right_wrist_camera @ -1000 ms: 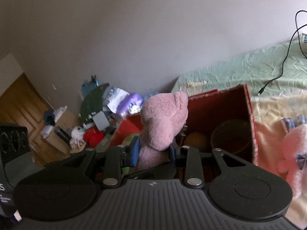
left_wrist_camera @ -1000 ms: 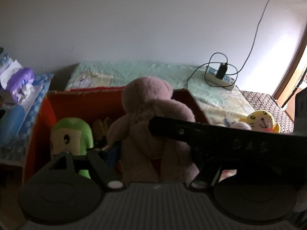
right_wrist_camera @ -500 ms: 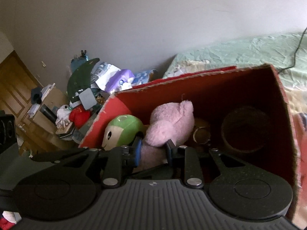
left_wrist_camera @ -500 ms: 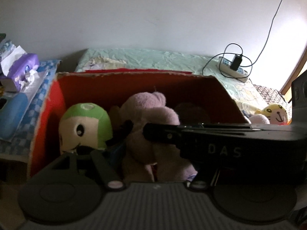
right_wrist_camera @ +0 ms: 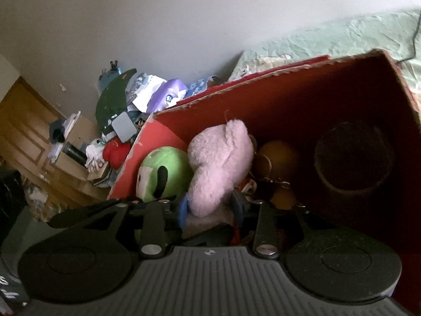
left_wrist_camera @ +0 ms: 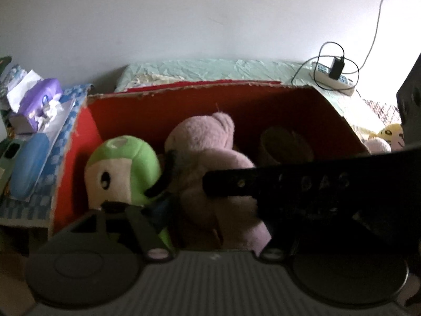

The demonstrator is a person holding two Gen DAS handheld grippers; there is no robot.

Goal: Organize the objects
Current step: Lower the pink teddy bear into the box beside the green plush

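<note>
The right gripper (right_wrist_camera: 210, 206) clasps a pink plush toy (right_wrist_camera: 219, 168) inside the red box (right_wrist_camera: 289, 100). A green plush toy (right_wrist_camera: 163, 171) sits just beside it.

Black hand-held gripper (right_wrist_camera: 210, 209): ribbed grey body, blue pads (right_wrist_camera: 183, 212), silver screws.

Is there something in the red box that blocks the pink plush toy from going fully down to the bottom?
Nothing visible blocks it. The pink plush toy, held by the right gripper, is already inside the red box, between the green plush and a brown round container. The box floor beneath it is hidden.
</note>
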